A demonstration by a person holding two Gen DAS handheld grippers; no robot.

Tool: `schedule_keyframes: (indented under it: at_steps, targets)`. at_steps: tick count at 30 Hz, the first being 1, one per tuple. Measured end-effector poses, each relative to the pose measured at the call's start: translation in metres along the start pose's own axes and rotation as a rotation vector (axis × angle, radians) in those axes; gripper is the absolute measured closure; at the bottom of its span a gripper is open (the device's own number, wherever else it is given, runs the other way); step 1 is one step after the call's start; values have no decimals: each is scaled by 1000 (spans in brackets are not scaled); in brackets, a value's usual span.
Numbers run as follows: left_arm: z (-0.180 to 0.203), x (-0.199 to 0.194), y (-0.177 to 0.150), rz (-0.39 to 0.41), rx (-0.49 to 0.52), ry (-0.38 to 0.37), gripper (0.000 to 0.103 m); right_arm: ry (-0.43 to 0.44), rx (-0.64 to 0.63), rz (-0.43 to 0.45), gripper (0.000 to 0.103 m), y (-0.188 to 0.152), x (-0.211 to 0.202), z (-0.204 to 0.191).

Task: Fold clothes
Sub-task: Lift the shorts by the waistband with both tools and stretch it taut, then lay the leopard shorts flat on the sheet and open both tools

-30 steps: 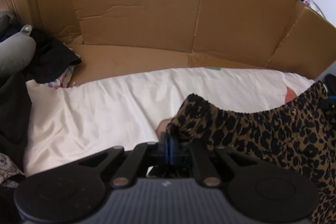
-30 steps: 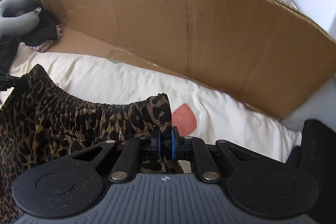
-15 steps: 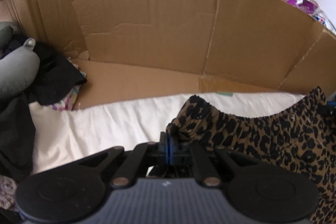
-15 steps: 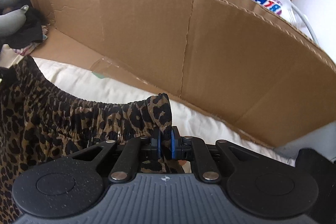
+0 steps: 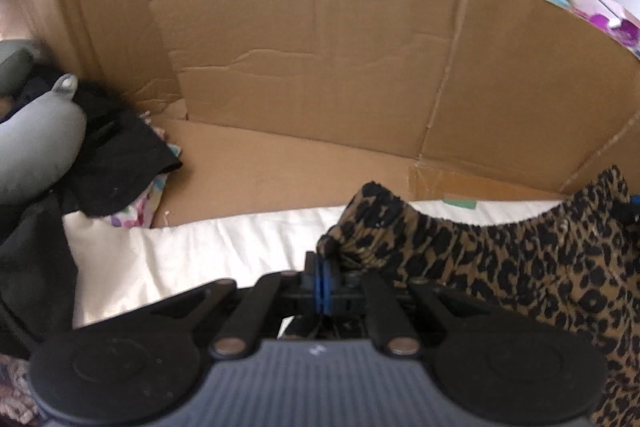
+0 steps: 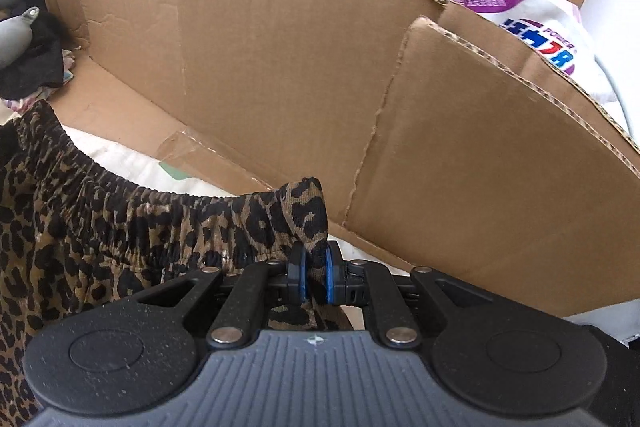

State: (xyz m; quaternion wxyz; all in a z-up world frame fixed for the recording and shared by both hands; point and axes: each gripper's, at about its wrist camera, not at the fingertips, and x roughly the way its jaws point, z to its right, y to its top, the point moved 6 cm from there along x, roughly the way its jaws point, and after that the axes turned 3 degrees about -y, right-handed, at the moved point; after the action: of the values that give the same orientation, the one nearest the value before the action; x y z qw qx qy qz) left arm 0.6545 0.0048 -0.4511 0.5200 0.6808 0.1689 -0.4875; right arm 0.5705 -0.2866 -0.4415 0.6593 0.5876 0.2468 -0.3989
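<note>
Both tools, left tool (image 5: pixel 322 277) and right tool (image 6: pixel 314 277), clenched on leopard-print garment (image 6: pixel 120 227) (gathered elastic waistband).

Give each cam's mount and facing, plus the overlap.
Left wrist: rides the left tool, faces the cardboard wall; own shut fingers pinch one waistband end of the leopard-print garment.
Right wrist: rides the right tool, same wall, pinching the other end.
Shared: garment, wall, white bedding, black clothes pile.
</note>
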Motion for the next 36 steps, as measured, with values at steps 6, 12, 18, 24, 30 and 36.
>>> schedule_keyframes:
  at_steps: [6, 12, 18, 24, 30, 36]
  targets:
    - [-1, 21, 3, -52, 31, 11, 97, 0, 34, -21, 93, 1, 14, 2]
    - [-11, 11, -1, -52, 51, 54, 71, 12, 68, -10, 68, 0, 14, 5]
    - [-30, -16, -15, -78, 47, 51, 70, 34, 69, 22, 68, -15, -19, -2]
    - [-45, -56, -34, -77, 31, 46, 69, 73, 74, 37, 68, -36, -53, -10]
    - [-50, -95, -65, -53, -25, 81, 67, 72, 139, 23, 68, -61, -91, -8]
    - [-61, -129, -107, -58, -117, 64, 66, 112, 228, 17, 68, -95, -128, -9]
